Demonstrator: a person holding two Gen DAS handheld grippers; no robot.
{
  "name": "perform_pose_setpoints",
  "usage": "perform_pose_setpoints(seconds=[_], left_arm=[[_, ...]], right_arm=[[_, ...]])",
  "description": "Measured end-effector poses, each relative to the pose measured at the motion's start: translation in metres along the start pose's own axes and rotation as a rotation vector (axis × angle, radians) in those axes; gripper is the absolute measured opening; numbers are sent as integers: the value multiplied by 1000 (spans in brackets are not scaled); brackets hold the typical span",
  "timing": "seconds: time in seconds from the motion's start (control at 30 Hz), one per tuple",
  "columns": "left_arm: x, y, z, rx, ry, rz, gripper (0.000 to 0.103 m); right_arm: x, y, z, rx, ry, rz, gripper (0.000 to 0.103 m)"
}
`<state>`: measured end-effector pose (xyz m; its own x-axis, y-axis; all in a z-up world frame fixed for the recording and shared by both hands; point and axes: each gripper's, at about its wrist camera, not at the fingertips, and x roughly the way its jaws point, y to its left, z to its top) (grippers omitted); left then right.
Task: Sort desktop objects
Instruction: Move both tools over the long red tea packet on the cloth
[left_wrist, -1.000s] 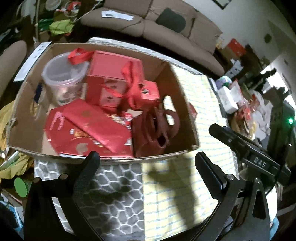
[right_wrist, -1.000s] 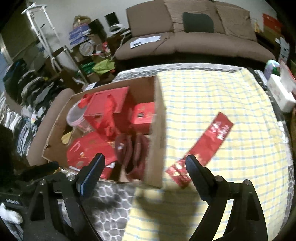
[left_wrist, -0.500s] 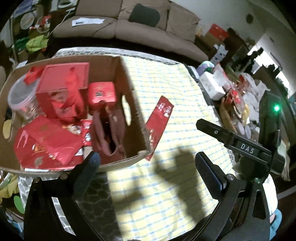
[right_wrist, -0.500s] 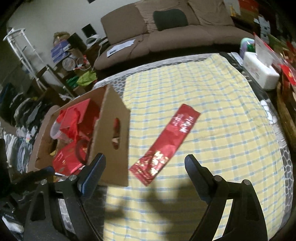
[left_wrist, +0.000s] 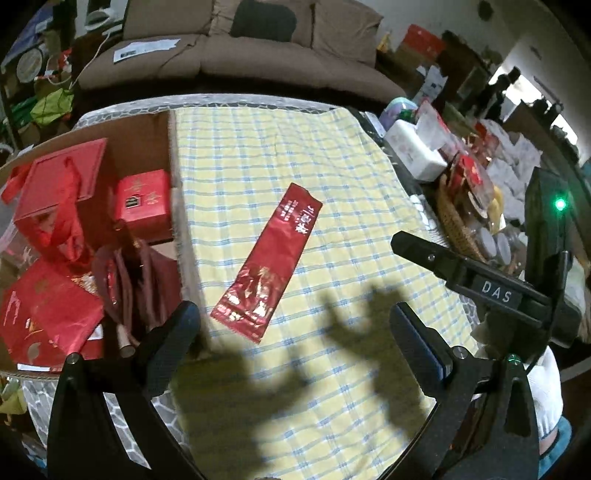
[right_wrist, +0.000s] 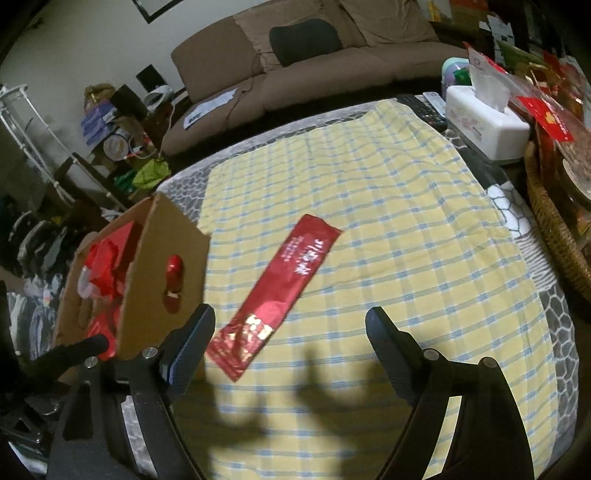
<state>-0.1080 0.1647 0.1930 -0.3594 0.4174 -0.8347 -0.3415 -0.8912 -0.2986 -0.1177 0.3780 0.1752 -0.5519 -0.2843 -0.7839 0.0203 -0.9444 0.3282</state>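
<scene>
A long red foil packet (left_wrist: 269, 262) (right_wrist: 280, 291) lies slantwise on the yellow checked cloth (left_wrist: 332, 206), just right of a cardboard box (left_wrist: 147, 140) (right_wrist: 166, 236) holding red gift boxes, red bags and a dark red pouch. My left gripper (left_wrist: 293, 314) hangs open above the cloth, the packet's near end just ahead of its left finger. My right gripper (right_wrist: 291, 314) is open too, its jaws closing a little with nothing between them. The packet's near end lies close to its left finger. Neither gripper touches the packet.
A white tissue box (right_wrist: 484, 118) and remote controls (right_wrist: 424, 103) sit at the cloth's far right corner. A wicker basket (right_wrist: 554, 221) with clutter borders the right edge. A brown sofa (right_wrist: 314, 55) stands behind the table. The right gripper's black body (left_wrist: 480, 284) crosses the left wrist view.
Both grippers have swung right, from over the box to over the cloth. The red packet now sits just ahead of the fingers. The right jaws have narrowed slightly.
</scene>
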Motion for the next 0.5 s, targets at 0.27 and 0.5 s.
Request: perform_pose_setpoints(seconds=[0.27,0.5], left_arm=[[25,-21,10,15,20,23,103],[46,-32,14,50,38,43,103]], right_arm=[[9,-20,4,-26,9,-24,86],[15,-36,7,-22,15,-25,86]])
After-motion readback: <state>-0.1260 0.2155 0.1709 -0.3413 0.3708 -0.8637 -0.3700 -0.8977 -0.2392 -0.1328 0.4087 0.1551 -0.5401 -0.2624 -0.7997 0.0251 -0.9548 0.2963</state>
